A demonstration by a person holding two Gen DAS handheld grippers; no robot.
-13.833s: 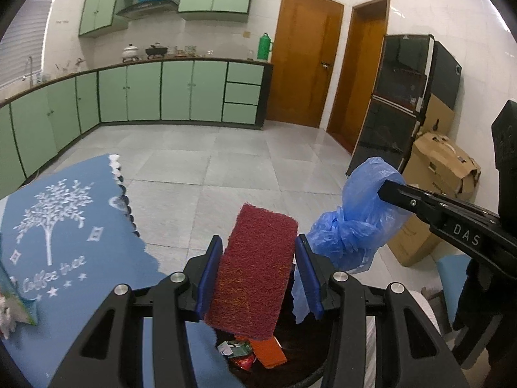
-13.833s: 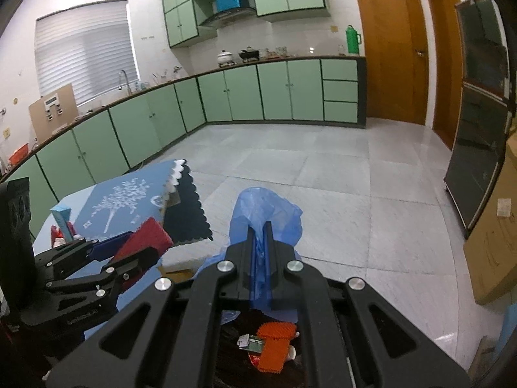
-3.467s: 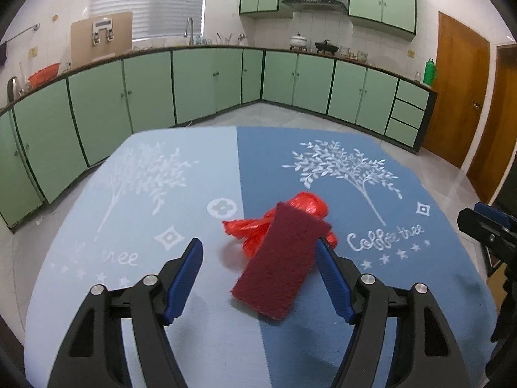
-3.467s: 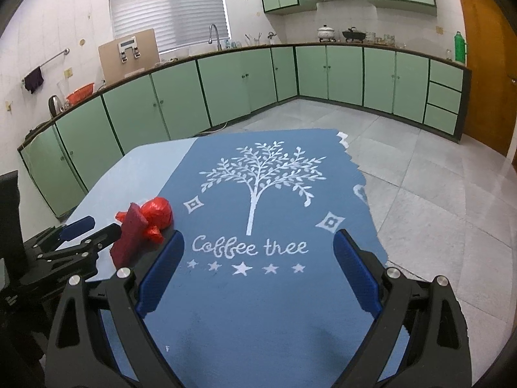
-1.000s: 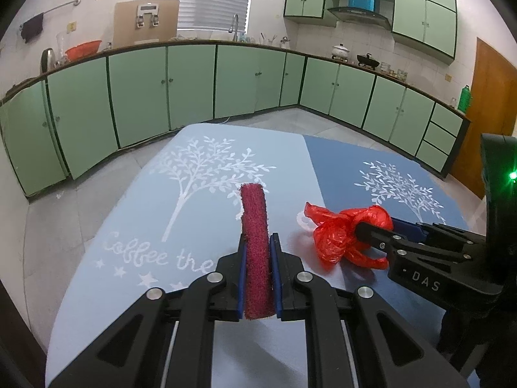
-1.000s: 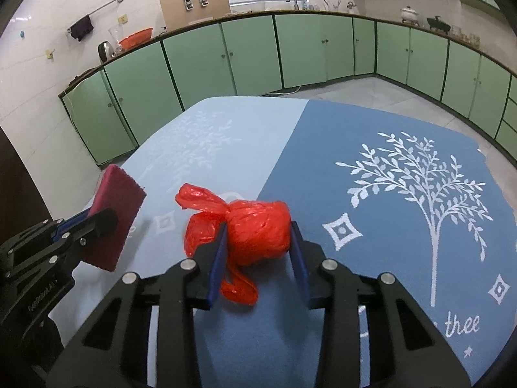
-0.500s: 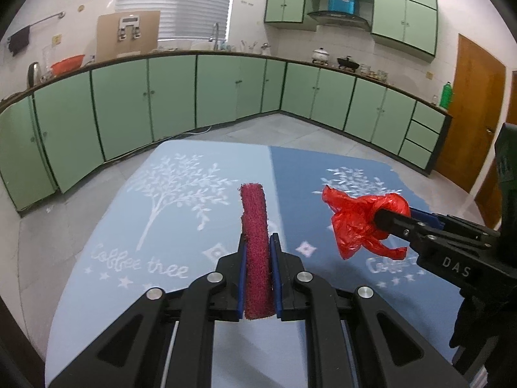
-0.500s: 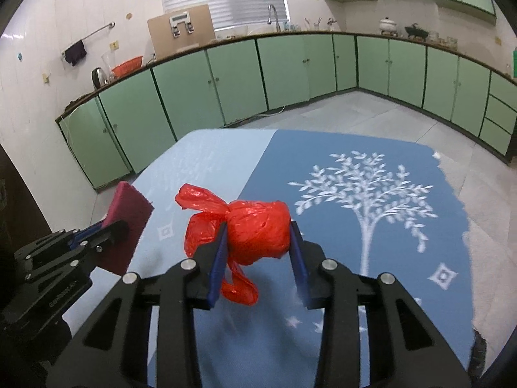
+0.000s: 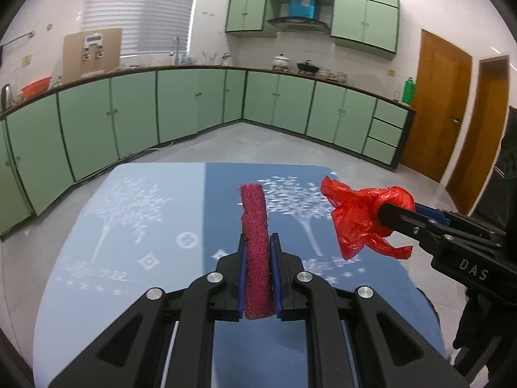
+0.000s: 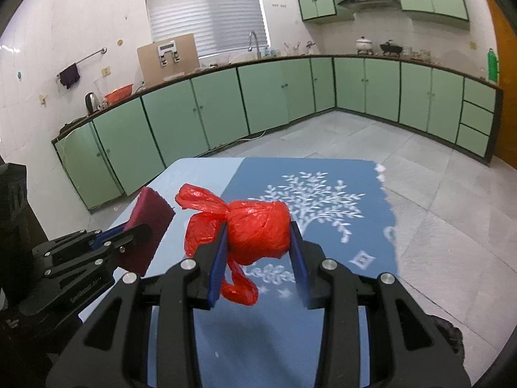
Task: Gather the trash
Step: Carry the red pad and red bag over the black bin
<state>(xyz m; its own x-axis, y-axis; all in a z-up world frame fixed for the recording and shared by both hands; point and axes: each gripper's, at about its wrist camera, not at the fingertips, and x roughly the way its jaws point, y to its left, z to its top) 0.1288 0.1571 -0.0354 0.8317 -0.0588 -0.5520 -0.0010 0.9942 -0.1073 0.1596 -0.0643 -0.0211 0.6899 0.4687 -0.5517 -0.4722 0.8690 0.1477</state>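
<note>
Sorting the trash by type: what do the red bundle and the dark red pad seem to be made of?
Red bundle: thin plastic film, probably a knotted bag, glossy, crinkled, slightly translucent. Dark red pad: coarse fibrous scouring material, apparently synthetic, matte with fuzzy edges; the left gripper pinches it edge-on.

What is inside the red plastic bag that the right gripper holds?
Its contents cannot be seen. The red plastic bag is knotted shut and opaque, bulging round between the right gripper pads; only crinkled plastic shows.

I count one dark red scouring pad (image 9: 255, 245), one knotted red plastic bag (image 10: 258, 231), two grippers, one blue tablecloth (image 9: 135, 226) and two wooden doors (image 9: 439, 103).
</note>
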